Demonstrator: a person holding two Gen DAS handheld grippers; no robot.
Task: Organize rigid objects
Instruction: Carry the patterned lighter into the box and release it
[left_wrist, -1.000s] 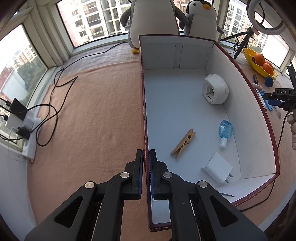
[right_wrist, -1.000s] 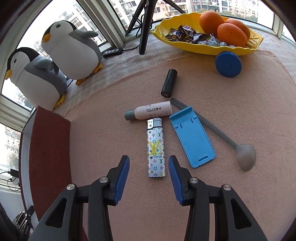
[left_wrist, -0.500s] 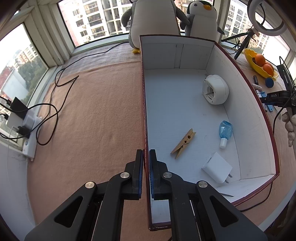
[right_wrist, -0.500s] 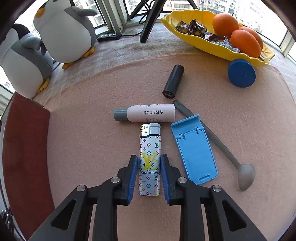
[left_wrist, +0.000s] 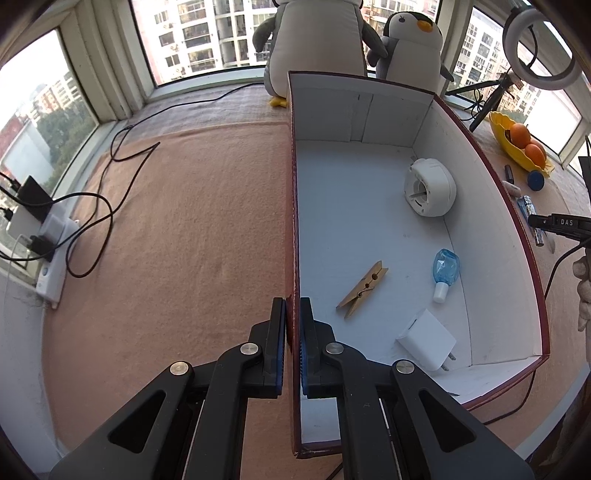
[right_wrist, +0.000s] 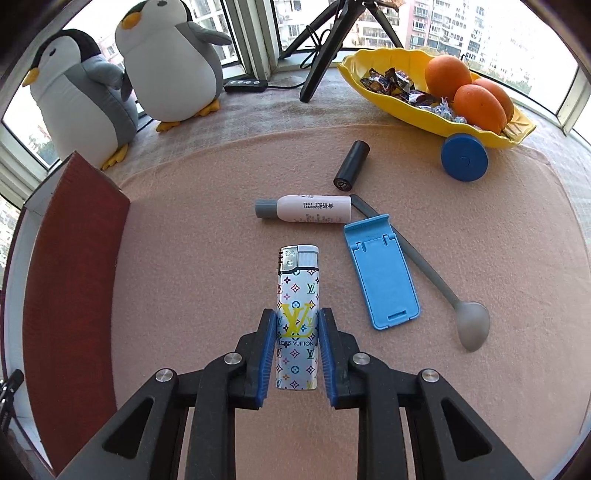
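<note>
A peach-coloured cloth is covering the desk (right_wrist: 177, 280) in front of a bank of city-view windows, with two plush penguins (right_wrist: 170, 62) sitting against the glass. Your right gripper (right_wrist: 297, 332) is closing its blue jaws on the lower half of the patterned lighter (right_wrist: 297, 314), which is pointing away from you toward the penguins; whether it is lifted off the cloth cannot be told. Beyond the lighter's cap, a white tube (right_wrist: 306, 208) is lying crosswise, with a black cylinder (right_wrist: 352, 166) further back. Just right of the lighter, a blue phone stand (right_wrist: 380, 273) is lying flat over the handle of a grey spoon (right_wrist: 469, 325). Your left gripper (left_wrist: 291, 325) is pinching the left wall of the red box (left_wrist: 293, 206), jaws nearly together, one on each side of it. Inside the box are lying a wooden clothespin (left_wrist: 364, 288), a small blue bottle (left_wrist: 445, 271), a white charger (left_wrist: 426, 339) and a round white device (left_wrist: 430, 186).
</note>
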